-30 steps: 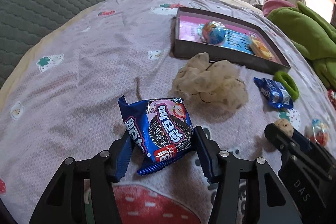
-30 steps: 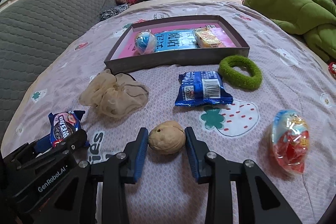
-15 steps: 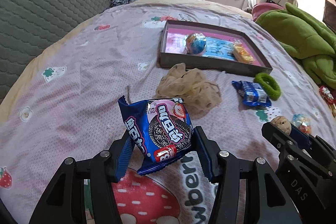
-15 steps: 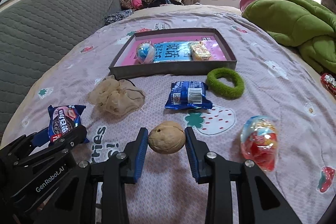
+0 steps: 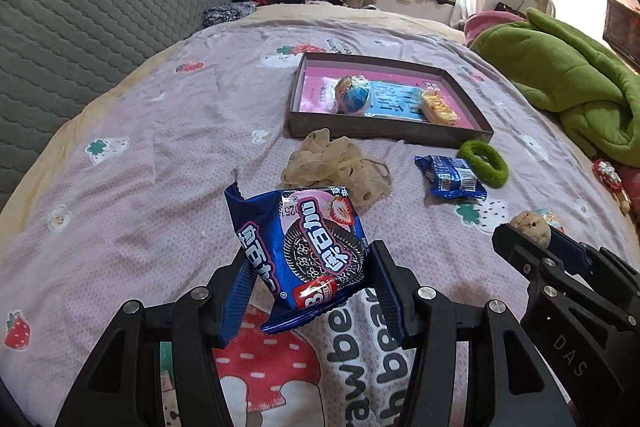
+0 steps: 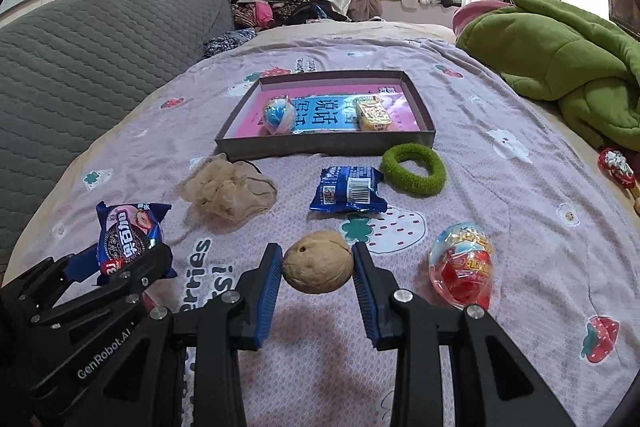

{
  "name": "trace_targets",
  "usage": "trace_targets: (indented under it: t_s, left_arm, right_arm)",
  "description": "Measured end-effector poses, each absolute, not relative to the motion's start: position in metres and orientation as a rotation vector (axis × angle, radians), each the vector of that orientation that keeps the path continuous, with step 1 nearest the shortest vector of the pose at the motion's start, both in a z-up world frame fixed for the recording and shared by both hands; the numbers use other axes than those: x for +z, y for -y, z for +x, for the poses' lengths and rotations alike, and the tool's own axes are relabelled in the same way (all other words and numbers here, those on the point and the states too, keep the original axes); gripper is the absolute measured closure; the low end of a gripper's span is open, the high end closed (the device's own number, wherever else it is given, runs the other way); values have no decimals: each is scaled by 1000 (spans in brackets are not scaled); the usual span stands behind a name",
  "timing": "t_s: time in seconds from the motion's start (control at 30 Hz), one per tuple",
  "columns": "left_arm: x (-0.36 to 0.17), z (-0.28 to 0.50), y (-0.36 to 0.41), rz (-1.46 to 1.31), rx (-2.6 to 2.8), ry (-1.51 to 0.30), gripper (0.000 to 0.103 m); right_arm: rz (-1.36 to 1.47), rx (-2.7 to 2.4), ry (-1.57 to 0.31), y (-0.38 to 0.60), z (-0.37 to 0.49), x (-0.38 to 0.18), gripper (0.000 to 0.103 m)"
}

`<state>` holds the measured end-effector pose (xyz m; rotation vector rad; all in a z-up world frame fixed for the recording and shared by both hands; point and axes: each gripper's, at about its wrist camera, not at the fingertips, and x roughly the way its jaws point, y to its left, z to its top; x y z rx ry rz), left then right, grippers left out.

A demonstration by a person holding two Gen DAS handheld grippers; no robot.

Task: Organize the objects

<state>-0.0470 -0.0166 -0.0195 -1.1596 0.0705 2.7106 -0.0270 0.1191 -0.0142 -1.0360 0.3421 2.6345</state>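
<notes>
My left gripper (image 5: 310, 279) is shut on a blue cookie packet (image 5: 308, 247) and holds it clear of the bedspread; the same packet (image 6: 128, 235) shows at the left of the right wrist view. Between the blue pads of my right gripper (image 6: 318, 267) sits a walnut (image 6: 318, 267), gripped and lifted; from the left wrist view the walnut (image 5: 530, 227) appears at the right. Farther up the bed lies a shallow grey box (image 6: 320, 145) with a pink floor, holding a blue ball (image 6: 280, 115) and a yellow snack (image 6: 372, 113).
On the bedspread lie a beige mesh pouch (image 6: 228, 191), a second blue packet (image 6: 348, 189), a green hair ring (image 6: 414, 169) and a clear red-filled egg (image 6: 462, 267). A green blanket (image 6: 560, 43) is heaped at the right, a grey quilted headboard (image 6: 100, 39) at the left.
Both grippers have risen and drawn back from the box, carrying the cookie packet and the walnut; the box and loose items now look smaller and farther off.
</notes>
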Motion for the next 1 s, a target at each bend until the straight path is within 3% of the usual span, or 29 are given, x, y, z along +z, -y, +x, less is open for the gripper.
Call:
trace_targets:
  t_s: [1.0]
  left_arm:
    - [22, -9, 10, -1033, 2733, -86, 46]
  right_arm:
    - [-966, 2705, -242, -115, 7, 28, 67]
